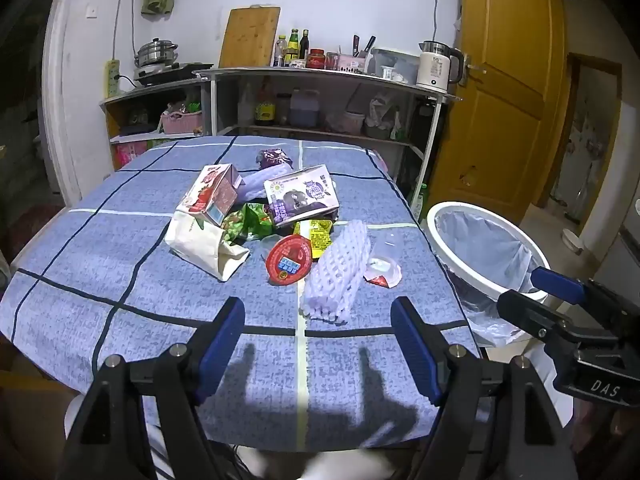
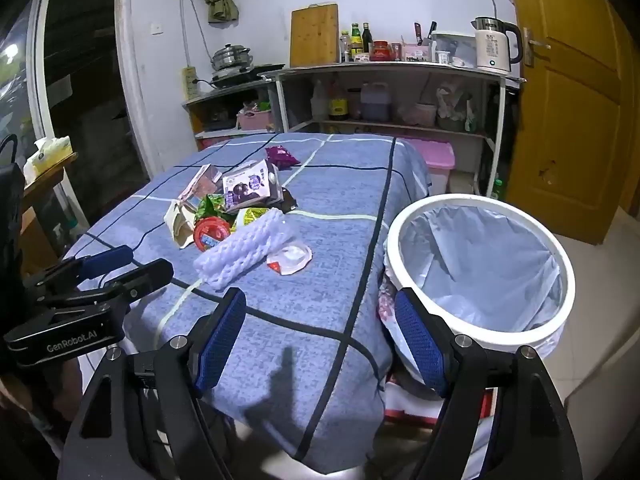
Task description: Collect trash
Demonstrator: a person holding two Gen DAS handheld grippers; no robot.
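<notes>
A pile of trash lies mid-table: a white foam fruit net (image 1: pixel 336 270) (image 2: pixel 244 250), a red round lid (image 1: pixel 289 261) (image 2: pixel 211 233), a purple milk carton (image 1: pixel 301 198) (image 2: pixel 250 186), a red carton (image 1: pixel 212 196), a cream paper bag (image 1: pixel 202 246), a green wrapper (image 1: pixel 250 222), a yellow packet (image 1: pixel 318 234) and a torn white-red wrapper (image 1: pixel 382 270) (image 2: pixel 289 258). My left gripper (image 1: pixel 318 346) is open and empty over the table's near edge. My right gripper (image 2: pixel 320 340) is open and empty at the table's right corner, next to the white bin (image 2: pixel 478 260) (image 1: pixel 486 252).
The table has a blue checked cloth (image 1: pixel 120 264). The bin, lined with a pale bag, stands right of the table. Shelves with bottles, a kettle (image 1: pixel 438 66) and a cutting board stand behind. A yellow door (image 1: pixel 508 80) is at the right. A purple wrapper (image 2: pixel 282 156) lies farther back.
</notes>
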